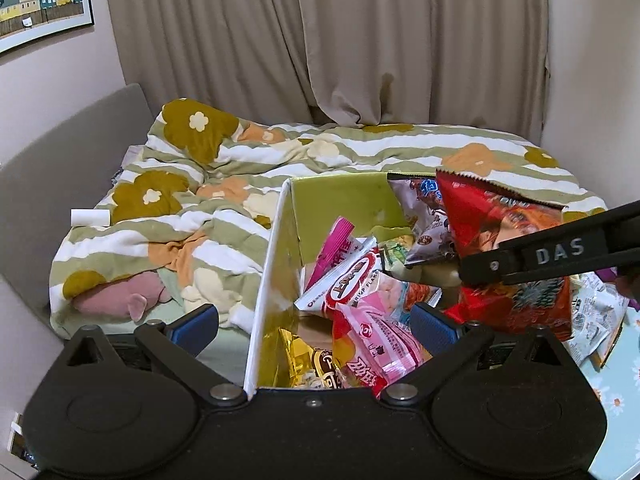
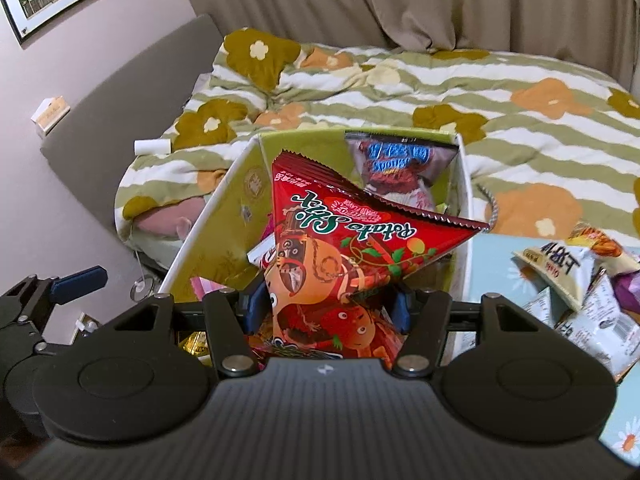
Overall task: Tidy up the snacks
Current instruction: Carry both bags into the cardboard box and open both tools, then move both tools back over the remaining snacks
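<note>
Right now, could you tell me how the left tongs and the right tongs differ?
The left tongs stand wide open and empty, straddling the box wall; the right tongs pinch the red potato-stick bag above the box. Both have blue pads and aim down at the box.

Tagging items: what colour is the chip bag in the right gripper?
Red chip bag, clearest in the right wrist view.
</note>
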`<action>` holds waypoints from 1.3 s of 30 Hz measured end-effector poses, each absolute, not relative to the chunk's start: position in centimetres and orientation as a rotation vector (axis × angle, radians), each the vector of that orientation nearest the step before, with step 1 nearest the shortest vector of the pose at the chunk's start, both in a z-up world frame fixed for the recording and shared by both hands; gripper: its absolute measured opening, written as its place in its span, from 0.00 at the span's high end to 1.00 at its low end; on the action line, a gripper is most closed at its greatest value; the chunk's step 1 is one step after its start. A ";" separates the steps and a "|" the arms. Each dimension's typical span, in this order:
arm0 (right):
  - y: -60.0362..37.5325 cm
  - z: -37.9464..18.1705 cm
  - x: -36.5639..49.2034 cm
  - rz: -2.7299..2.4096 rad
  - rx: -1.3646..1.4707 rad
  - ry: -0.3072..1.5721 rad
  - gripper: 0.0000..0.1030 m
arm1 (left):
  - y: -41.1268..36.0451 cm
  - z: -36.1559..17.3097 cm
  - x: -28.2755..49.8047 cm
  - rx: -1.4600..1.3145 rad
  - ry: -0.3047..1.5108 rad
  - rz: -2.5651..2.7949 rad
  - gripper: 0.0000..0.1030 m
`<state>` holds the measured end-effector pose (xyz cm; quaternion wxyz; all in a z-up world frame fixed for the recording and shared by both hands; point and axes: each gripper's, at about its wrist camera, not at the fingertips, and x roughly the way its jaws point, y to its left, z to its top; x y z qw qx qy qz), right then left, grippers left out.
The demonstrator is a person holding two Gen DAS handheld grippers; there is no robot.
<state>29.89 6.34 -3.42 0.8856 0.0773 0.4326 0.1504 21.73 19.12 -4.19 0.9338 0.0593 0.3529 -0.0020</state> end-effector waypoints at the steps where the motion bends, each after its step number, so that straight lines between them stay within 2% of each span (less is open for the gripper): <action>1: 6.2 -3.8 30.0 0.310 0.175 0.903 0.24 | 19.1 -4.3 21.8 0.121 0.727 -0.004 0.00; 2: 5.9 -4.1 30.0 0.300 0.193 0.902 0.09 | 19.1 -4.4 21.8 0.119 0.733 -0.004 0.00; 3: 5.6 -4.5 30.0 0.285 0.211 0.897 0.00 | 19.1 -4.6 21.8 0.116 0.738 -0.006 0.00; 21: 3.5 -3.1 26.9 0.175 0.183 0.800 0.00 | 19.8 -4.4 21.8 0.126 0.758 0.023 0.00; 28: 2.9 -1.4 23.9 0.110 0.127 0.774 0.00 | 19.4 -3.7 21.2 0.130 0.719 0.001 0.00; 32: 1.6 -1.0 21.6 0.049 0.142 0.745 0.00 | 19.1 -2.8 19.4 0.107 0.584 -0.060 0.00; 39: -3.2 -1.3 18.6 -0.054 0.222 0.727 0.00 | 15.3 -2.3 18.2 0.162 0.567 -0.152 0.00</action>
